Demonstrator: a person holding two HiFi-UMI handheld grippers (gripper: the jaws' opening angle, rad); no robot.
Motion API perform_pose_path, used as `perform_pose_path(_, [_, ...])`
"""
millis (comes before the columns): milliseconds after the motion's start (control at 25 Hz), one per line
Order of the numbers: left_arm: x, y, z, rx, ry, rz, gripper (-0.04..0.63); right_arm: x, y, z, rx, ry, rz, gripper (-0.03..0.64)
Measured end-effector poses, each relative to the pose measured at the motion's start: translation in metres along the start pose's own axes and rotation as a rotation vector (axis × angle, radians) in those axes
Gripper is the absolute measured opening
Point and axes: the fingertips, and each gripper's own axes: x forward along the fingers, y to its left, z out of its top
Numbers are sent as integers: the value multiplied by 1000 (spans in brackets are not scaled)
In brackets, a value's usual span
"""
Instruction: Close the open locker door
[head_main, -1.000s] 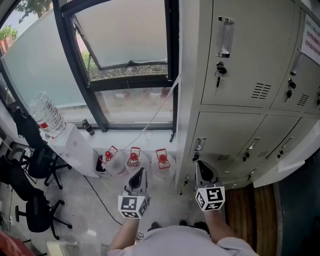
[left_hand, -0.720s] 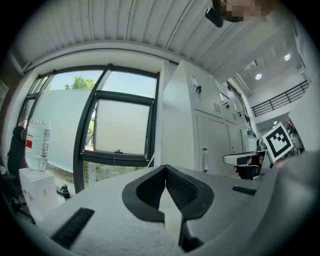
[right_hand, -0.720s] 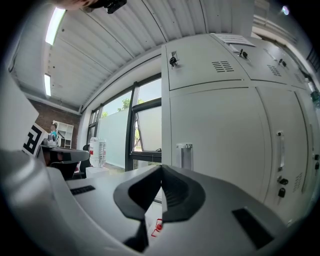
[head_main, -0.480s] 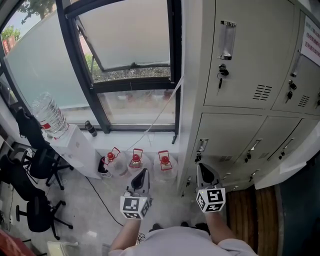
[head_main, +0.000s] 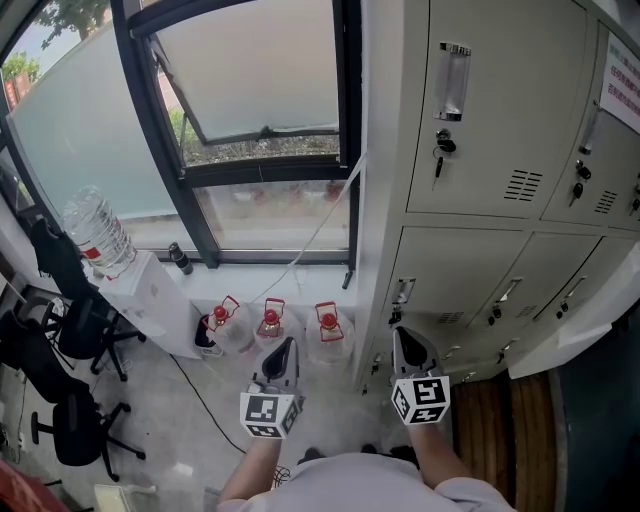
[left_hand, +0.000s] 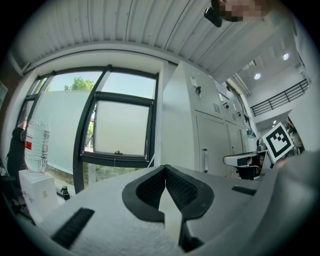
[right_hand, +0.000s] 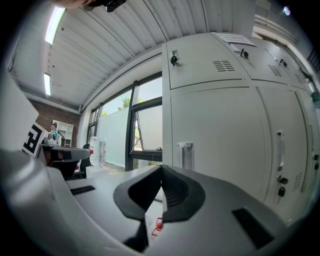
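Left tool (head_main: 284, 348) and right tool (head_main: 404, 336): both pairs of jaws pressed together, nothing between them, held before the pale grey metal lockers (head_main: 480, 120). The open pale grey metal locker door (head_main: 570, 335) stands swung out right of the right tool, apart from it. Its far end is cut off at the frame edge.

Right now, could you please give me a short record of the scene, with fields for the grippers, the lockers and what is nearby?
left gripper: fingers together, empty
right gripper: fingers together, empty, just in front of the lockers
open locker door: swung out, lower row, far right
window: left of the lockers, sash tilted open
below window: three red-capped water jugs
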Motion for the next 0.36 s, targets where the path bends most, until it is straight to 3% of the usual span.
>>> perform_pose_path(360, [1, 3, 2, 15, -13, 3, 9, 0, -1, -1, 4, 2, -1, 12])
